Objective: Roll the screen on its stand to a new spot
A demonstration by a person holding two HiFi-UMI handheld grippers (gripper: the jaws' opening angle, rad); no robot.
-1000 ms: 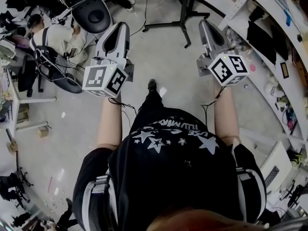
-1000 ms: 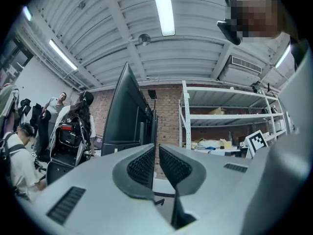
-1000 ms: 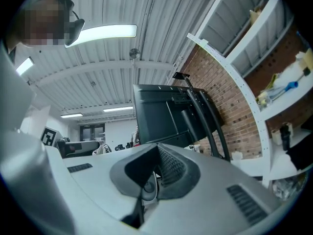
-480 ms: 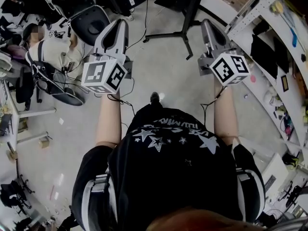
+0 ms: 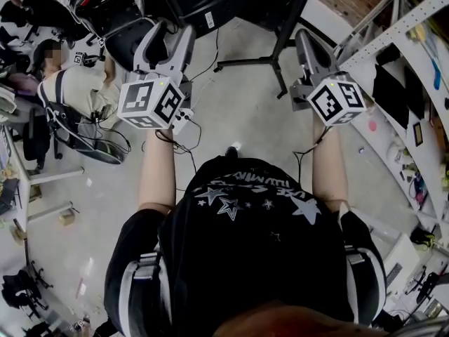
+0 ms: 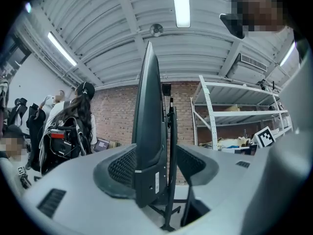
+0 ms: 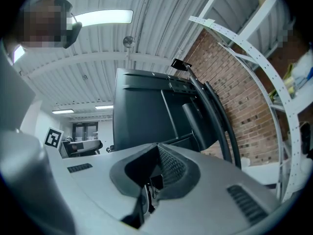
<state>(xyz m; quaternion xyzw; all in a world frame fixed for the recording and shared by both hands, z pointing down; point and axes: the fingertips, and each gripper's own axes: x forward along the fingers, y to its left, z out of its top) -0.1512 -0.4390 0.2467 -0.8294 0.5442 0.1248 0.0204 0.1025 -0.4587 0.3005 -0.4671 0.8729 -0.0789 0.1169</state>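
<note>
A: Risks from here?

B: Left tool (image 5: 172, 34): just opened wide, straddling the screen (image 6: 149, 131) at its thin edge, not pressing yet. Could clamp off-centre there and slip. Right tool (image 5: 305, 37): closed narrow, empty, beside the stand (image 5: 287, 20) without touching. Could tip the tall frame if shoved high on one side.

A: Anything on the floor (image 5: 245, 111)?

B: Cable (image 5: 215, 44) trailing by the stand's feet; might snag on rolling.

A: Screen's whereabouts?

B: Straight ahead, upright on its stand, close before both tools.

A: Differences between views?

B: Head view: gives floor, feet and cable, but hides jaw contact. Left tool view: shows the gap either side of the edge. Right tool view: shows the screen's back.
</note>
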